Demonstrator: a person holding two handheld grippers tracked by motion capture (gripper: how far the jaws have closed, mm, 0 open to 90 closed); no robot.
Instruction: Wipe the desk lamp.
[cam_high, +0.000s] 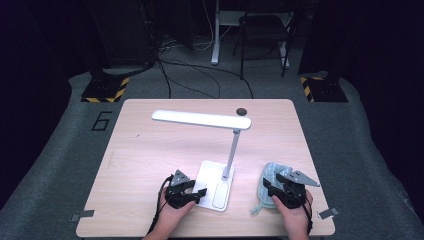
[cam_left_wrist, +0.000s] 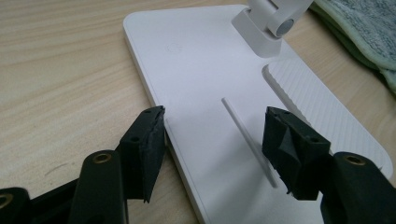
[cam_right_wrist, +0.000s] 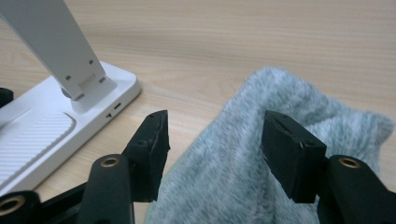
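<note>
Now cloth (cam_right_wrist: 243, 168) between spread right fingers (cam_right_wrist: 292, 154), ungripped; left fingers (cam_left_wrist: 142, 151) spread astride lamp base (cam_left_wrist: 205, 84).

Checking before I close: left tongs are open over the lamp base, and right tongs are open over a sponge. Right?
Not quite. The right tongs are open over a grey cloth, not a sponge; the right gripper view shows its fuzzy pile. The left tongs are open over the lamp base.
</note>
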